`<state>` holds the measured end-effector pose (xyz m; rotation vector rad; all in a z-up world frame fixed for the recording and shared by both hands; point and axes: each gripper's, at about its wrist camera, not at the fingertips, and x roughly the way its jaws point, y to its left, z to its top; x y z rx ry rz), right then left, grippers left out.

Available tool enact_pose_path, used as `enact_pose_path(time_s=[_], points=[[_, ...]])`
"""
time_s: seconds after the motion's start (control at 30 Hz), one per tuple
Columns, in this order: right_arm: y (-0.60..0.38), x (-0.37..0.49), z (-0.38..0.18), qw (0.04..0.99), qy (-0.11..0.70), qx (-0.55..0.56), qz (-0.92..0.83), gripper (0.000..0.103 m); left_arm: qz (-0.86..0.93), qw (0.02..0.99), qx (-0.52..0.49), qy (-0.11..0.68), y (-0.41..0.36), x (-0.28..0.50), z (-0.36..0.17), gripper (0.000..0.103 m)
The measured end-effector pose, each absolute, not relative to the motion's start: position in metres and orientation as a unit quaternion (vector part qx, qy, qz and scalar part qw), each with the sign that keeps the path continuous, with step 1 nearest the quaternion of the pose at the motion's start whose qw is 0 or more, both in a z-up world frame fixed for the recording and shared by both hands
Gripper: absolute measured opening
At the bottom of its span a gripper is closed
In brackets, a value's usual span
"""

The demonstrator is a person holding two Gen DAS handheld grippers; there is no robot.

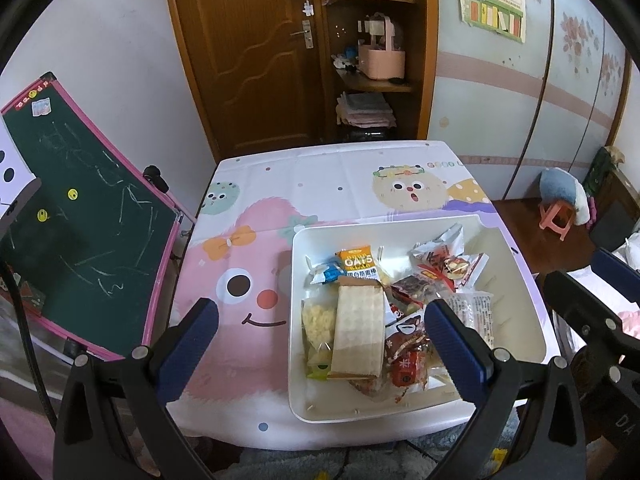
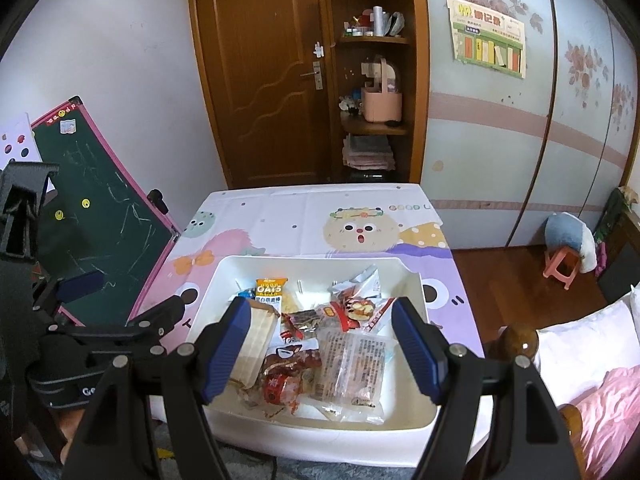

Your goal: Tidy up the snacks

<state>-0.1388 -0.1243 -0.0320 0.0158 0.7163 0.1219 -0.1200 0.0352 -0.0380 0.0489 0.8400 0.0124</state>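
A white bin (image 1: pixel 520 320) (image 2: pixel 224 280) sits on the near right part of a table with a cartoon cloth (image 1: pixel 256 208) (image 2: pixel 280 216). Inside lie several snacks: an orange oats bar (image 1: pixel 356 262) (image 2: pixel 271 289), a beige wafer pack (image 1: pixel 358 328) (image 2: pixel 256 340), a clear printed packet (image 2: pixel 352 364), and red wrapped pieces (image 1: pixel 404 360) (image 2: pixel 288 376). My left gripper (image 1: pixel 320 332) (image 2: pixel 120 300) is open, straddling the bin's left wall from above. My right gripper (image 2: pixel 322 344) (image 1: pixel 592 280) hangs open over the bin's middle. Neither holds anything.
A green chalkboard easel (image 1: pixel 80 232) (image 2: pixel 100 208) leans close to the table's left side. Behind the table stand a wooden door (image 1: pixel 248 60) and a corner shelf. To the right are a pink stool (image 2: pixel 560 268), a wooden bedpost (image 2: pixel 516 344) and a bed with pink cover (image 2: pixel 600 400).
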Motion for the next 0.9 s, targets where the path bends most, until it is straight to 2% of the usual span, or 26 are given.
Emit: enact_pose_path(time_s=[0.9], points=[[-0.124, -0.120, -0.053, 0.914, 0.399, 0.020, 0.069, 0.073, 0.009, 0.906, 0.009, 0.423, 0.041, -0.114, -0.042, 0.102]])
